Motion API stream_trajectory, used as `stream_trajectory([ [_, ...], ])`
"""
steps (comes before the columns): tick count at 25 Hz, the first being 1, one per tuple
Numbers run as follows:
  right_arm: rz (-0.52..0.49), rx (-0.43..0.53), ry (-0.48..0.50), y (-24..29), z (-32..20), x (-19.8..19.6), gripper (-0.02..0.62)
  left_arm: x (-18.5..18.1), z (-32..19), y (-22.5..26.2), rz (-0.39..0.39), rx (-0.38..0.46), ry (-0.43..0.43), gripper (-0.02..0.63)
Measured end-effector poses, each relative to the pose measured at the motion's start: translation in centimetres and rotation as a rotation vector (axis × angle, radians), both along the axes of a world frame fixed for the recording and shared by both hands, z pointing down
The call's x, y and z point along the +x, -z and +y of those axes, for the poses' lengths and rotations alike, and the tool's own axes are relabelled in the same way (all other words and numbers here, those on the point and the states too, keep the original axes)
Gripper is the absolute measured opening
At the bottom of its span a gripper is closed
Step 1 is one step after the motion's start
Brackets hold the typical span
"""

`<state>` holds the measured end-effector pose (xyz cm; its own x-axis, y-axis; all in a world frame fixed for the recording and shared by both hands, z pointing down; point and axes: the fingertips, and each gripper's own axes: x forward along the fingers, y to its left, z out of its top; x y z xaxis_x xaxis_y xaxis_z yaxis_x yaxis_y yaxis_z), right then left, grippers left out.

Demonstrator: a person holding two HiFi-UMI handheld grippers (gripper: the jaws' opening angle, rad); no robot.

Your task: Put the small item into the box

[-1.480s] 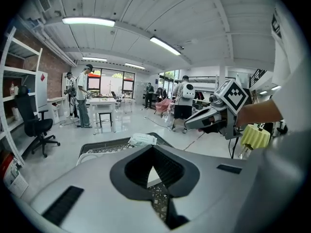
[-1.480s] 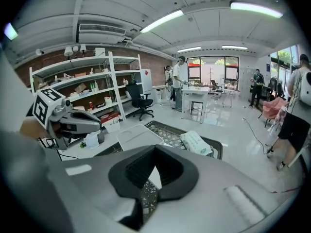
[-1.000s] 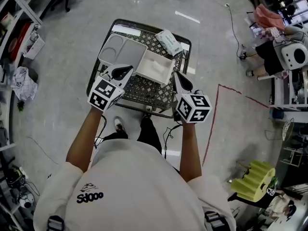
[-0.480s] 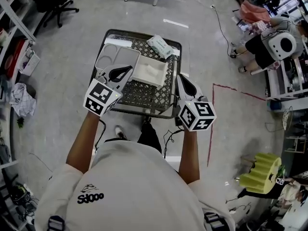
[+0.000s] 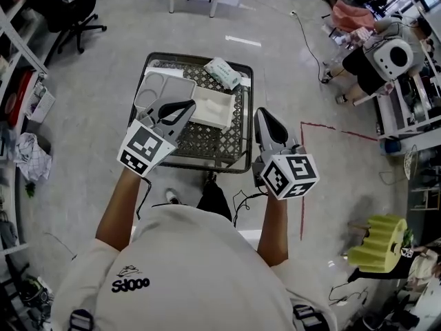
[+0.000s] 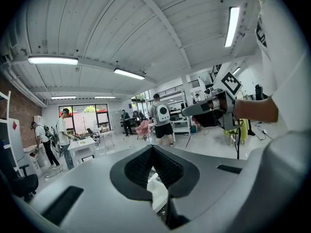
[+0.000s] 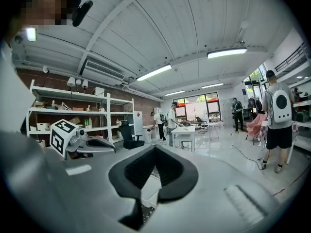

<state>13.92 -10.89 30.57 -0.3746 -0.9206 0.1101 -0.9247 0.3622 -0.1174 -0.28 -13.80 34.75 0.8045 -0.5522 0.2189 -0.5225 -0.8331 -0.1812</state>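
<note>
We worked under bright, even ceiling lamps (image 6: 52,60), which glared off the floor (image 5: 234,41). Both gripper views bent and darkened at their edges.

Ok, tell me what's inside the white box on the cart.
The white box shows only a bare white bottom, with nothing in it. The left claw covers one edge of it, so that strip cannot be seen.

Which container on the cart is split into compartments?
The grey tray at the far-left corner of the cart: it has several wells, while the white box to its right is one undivided bin.
</note>
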Motion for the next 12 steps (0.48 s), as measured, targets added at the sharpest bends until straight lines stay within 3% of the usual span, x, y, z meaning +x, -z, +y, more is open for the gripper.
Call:
stream_trajectory([
  [12, 0.053, 0.044, 0.024, 1.9, 1.2, -1.8, 0.008, -0.7, 1.7, 4.5, 0.049, 0.087, -0.021, 0.000],
])
